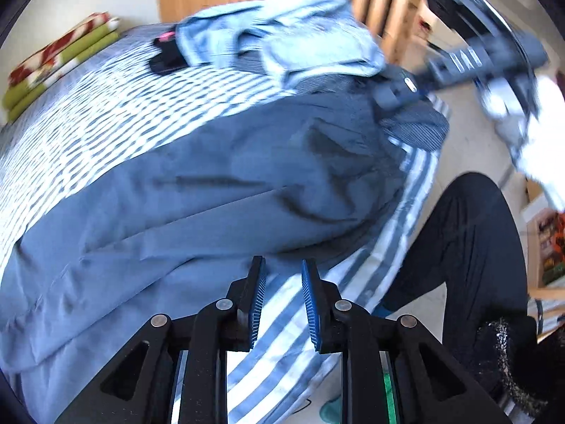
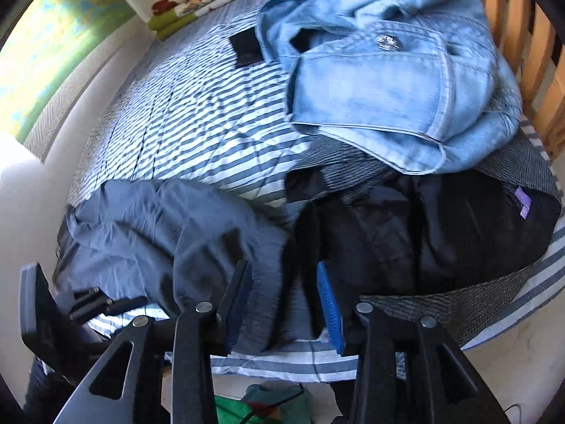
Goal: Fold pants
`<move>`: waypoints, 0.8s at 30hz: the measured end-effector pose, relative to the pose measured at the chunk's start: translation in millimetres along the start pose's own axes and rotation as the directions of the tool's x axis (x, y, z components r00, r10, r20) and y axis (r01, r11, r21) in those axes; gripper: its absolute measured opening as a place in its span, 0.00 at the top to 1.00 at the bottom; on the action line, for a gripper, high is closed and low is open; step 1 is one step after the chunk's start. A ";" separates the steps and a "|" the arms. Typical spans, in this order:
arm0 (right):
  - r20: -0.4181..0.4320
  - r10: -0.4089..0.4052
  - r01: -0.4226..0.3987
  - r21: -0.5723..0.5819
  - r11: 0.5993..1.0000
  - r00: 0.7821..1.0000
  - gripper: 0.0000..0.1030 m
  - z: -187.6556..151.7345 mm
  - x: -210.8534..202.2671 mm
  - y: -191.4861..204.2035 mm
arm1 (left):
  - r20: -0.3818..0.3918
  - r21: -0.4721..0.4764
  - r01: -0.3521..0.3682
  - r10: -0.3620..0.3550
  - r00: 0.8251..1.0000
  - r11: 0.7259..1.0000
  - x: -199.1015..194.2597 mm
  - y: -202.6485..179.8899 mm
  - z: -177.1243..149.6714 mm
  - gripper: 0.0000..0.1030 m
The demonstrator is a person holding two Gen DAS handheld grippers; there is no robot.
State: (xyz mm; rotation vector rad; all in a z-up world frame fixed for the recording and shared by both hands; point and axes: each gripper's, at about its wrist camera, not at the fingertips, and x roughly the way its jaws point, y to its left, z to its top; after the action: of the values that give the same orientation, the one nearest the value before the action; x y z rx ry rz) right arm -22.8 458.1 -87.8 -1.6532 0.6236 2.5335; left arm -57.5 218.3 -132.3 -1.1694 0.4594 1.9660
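Slate-blue cotton pants (image 1: 219, 190) lie rumpled, not neatly folded, on the blue-and-white striped bed (image 1: 106, 106), near its front edge | left gripper (image 1: 282, 304) and right gripper (image 2: 282, 304): jaws parted, empty | folding unfinished; smoothing, squaring remain.

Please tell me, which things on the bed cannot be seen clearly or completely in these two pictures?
- Grey pants: left wrist view, lower end cut off by the picture edge.
- Black garment: right wrist view, partly covered by the denim jacket; type unclear.
- Small black item: partly under the jacket, unidentifiable.
- Right gripper: left wrist view, motion-blurred.
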 end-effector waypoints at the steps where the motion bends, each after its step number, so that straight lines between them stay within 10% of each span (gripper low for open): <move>1: -0.002 0.002 -0.002 -0.042 0.999 1.000 0.65 -4.4 4.1 12.6 | 0.005 -0.028 -0.015 0.015 1.000 1.000 -7.1 10.4 -5.6 0.78; 5: -0.021 0.036 -0.039 -0.177 0.983 0.999 0.65 -13.0 25.8 64.9 | 0.008 -0.174 -0.106 0.109 0.994 0.979 -40.5 73.5 -33.0 0.75; 10: -0.013 0.032 -0.034 -0.407 0.913 0.999 0.64 -11.9 51.9 140.8 | -0.013 -0.410 -0.255 0.274 0.962 0.876 -102.6 183.8 -74.5 0.65; 17: -0.028 0.021 -0.033 -0.555 0.831 0.999 0.60 8.4 98.0 207.4 | -0.144 -0.643 -0.459 0.492 0.859 0.613 -174.2 352.4 -116.2 0.48; 24: -0.013 -0.025 0.008 -0.709 0.705 1.000 0.48 13.7 136.5 252.7 | -0.226 -0.861 -0.386 0.431 0.874 0.332 -195.3 506.6 -159.2 0.30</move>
State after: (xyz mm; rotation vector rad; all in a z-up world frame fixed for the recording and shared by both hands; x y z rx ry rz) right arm -158.4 207.7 -127.8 -1.8277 -0.4725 2.9417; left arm -307.8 -287.1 -87.7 -1.7540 -0.5039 2.8222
